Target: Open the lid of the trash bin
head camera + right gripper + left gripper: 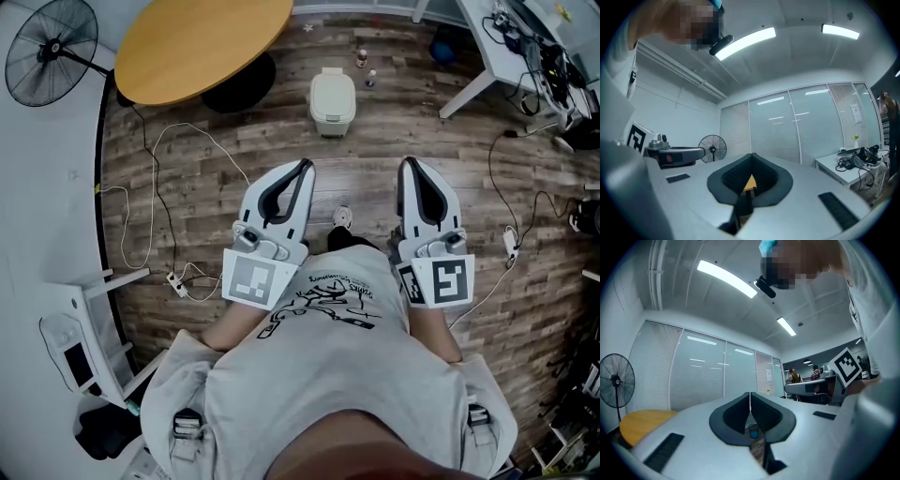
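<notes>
A small cream trash bin (333,101) with its lid down stands on the wood floor, well ahead of both grippers. My left gripper (304,166) is held at chest height, pointing forward, its jaws closed tip to tip with nothing between them. My right gripper (410,165) is level with it to the right, also shut and empty. In the left gripper view the jaws (750,394) meet at the tips; the bin does not show there. In the right gripper view the jaws (751,155) also meet, with a sliver of the orange table behind.
A round orange table (202,42) stands at the far left, a black floor fan (52,52) beside it. White cables (178,202) trail over the floor at left. Two small bottles (366,67) sit behind the bin. A white desk (525,47) with cables is at far right.
</notes>
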The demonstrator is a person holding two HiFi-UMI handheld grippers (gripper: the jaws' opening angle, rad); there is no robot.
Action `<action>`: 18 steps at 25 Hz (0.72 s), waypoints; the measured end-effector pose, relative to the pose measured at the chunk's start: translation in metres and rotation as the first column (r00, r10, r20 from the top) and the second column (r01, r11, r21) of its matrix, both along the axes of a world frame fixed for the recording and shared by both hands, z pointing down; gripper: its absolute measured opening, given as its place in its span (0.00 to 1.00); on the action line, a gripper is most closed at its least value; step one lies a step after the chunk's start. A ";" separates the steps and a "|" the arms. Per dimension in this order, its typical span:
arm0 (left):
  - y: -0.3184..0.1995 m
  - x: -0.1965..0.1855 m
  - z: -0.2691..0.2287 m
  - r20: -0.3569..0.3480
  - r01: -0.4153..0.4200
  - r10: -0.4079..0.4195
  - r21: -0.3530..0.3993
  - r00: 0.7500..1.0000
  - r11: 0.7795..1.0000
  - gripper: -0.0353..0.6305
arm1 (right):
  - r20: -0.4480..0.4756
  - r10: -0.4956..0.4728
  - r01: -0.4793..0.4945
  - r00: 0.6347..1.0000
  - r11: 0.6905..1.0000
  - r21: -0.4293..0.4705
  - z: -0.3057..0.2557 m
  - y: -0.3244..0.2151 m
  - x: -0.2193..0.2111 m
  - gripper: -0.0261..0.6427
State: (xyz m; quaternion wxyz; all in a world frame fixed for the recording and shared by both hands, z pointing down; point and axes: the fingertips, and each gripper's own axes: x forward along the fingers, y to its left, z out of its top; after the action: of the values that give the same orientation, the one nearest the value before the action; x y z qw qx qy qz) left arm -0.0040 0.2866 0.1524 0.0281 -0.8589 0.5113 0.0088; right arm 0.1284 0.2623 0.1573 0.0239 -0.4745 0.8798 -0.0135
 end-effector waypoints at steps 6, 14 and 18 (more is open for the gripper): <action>-0.041 0.024 0.002 0.006 -0.001 0.001 -0.010 1.000 1.000 0.09 | 0.011 0.004 -0.004 1.000 1.000 -0.006 0.001 -0.042 0.025 0.05; -0.089 0.039 0.004 0.012 0.024 -0.024 -0.024 1.000 0.999 0.09 | 0.016 -0.010 0.010 1.000 1.000 -0.027 0.007 -0.093 0.044 0.05; -0.105 0.040 0.008 0.007 0.042 -0.042 -0.037 0.999 0.998 0.09 | 0.015 -0.023 0.024 1.000 0.999 -0.044 0.012 -0.110 0.044 0.05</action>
State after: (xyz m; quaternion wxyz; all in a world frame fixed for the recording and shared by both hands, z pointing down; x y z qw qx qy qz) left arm 0.0356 0.1811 0.1600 0.0140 -0.8485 0.5291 -0.0037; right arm 0.1726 0.1525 0.1698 0.0194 -0.4643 0.8847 -0.0367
